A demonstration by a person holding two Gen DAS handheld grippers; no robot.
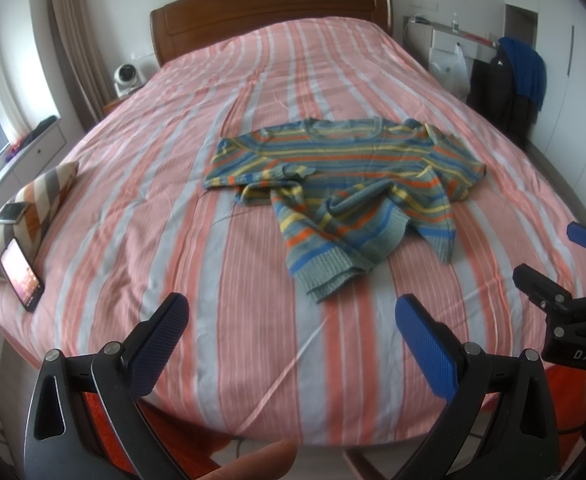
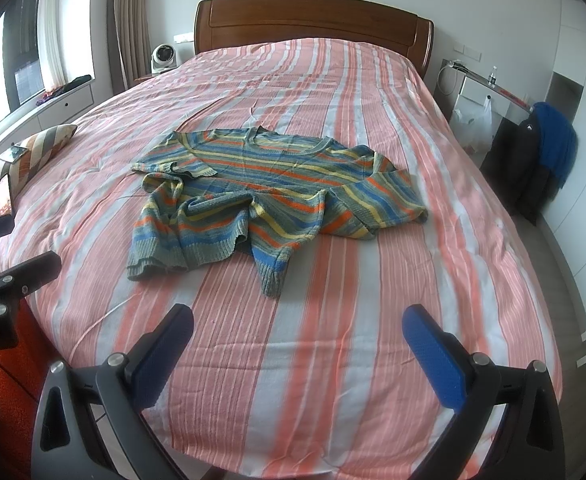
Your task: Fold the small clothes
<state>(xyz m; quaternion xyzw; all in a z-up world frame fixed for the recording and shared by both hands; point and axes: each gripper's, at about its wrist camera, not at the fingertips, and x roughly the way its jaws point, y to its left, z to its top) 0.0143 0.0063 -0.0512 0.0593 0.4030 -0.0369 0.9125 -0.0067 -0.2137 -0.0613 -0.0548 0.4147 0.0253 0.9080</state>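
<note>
**Striped sweater lay crumpled on the bed, both grippers hovering empty**

A small knitted sweater (image 1: 333,188) with orange, yellow, blue and grey-green stripes lay near the middle of the bed (image 1: 253,340), on a bedspread striped in salmon, white and pale grey. Its neckline pointed toward the wooden headboard (image 1: 271,12). The upper body was spread fairly flat, while the lower half was bunched and twisted, the ribbed hem turned over toward the foot of the bed and one sleeve folded across the front.

The left gripper (image 1: 293,344) was held above the foot of the bed, its two blue-padded fingers spread wide with nothing between them, well short of the sweater. The right gripper (image 2: 297,354) hung likewise over the near edge of the bedspread, fingers splayed apart and empty, also clear of the garment. In the left wrist view, the right gripper appeared at the right edge; in the right wrist view, the left gripper showed at the left edge.

A striped pillow (image 1: 33,204) sat at the left side of the bed with a phone (image 1: 23,278) propped against it, screen lit. A small white fan (image 2: 164,58) stood beside the headboard, and dark and blue clothing (image 2: 549,156) hung by the wall on the right
</note>
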